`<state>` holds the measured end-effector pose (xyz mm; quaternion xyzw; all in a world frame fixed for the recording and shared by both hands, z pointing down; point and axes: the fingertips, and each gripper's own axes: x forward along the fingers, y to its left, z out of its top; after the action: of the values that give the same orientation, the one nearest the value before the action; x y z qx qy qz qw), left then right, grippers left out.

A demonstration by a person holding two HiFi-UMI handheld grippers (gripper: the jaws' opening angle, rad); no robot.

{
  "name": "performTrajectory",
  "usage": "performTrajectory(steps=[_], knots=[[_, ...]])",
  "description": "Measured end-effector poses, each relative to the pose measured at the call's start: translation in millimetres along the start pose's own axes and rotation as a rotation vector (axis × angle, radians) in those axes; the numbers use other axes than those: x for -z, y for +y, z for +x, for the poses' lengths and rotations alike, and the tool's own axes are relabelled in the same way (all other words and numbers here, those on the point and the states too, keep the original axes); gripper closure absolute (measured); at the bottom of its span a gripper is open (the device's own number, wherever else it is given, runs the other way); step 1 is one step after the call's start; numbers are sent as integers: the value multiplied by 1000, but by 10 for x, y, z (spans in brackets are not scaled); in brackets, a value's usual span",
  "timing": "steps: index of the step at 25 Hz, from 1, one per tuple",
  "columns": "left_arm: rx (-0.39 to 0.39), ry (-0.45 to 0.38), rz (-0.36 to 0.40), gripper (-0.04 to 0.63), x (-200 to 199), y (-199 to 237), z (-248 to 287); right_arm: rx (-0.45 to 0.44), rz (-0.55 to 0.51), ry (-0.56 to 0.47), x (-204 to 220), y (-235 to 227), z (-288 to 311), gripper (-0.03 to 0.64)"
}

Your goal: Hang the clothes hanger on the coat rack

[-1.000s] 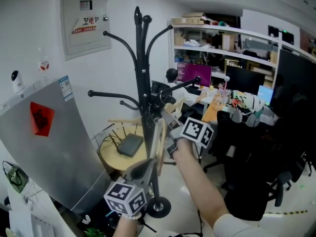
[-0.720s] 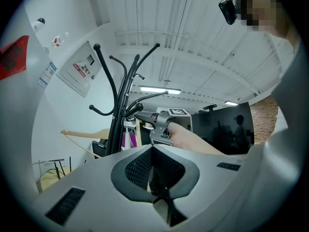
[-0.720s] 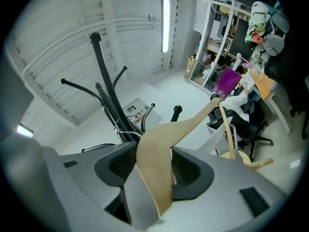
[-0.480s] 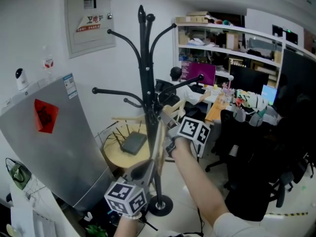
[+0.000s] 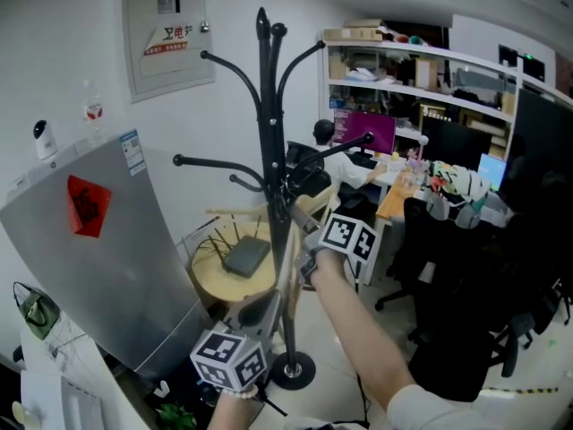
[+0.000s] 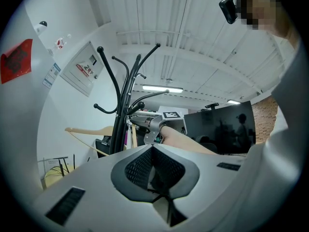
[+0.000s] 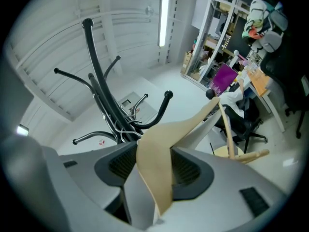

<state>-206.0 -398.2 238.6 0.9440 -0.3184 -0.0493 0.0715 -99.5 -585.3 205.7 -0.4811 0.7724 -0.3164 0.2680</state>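
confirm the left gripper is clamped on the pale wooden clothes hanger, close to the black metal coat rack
Not quite: the right gripper, not the left, is clamped on the pale wooden clothes hanger, close to the black metal coat rack. The right gripper view shows the hanger between its jaws. In the left gripper view, the left gripper has its jaws together on nothing.

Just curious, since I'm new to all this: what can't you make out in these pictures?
- Hanger hook: head view, behind rack pole and right gripper.
- Wall panel print: head view, too small.
- Rack base: left gripper view, behind left gripper.
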Motion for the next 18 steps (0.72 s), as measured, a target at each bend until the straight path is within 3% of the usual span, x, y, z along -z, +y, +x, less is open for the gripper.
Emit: performTrajectory(steps=[18], knots=[[22,7,-20,598,75,-43,-16,39,-56,62,136,-10,-115,373]])
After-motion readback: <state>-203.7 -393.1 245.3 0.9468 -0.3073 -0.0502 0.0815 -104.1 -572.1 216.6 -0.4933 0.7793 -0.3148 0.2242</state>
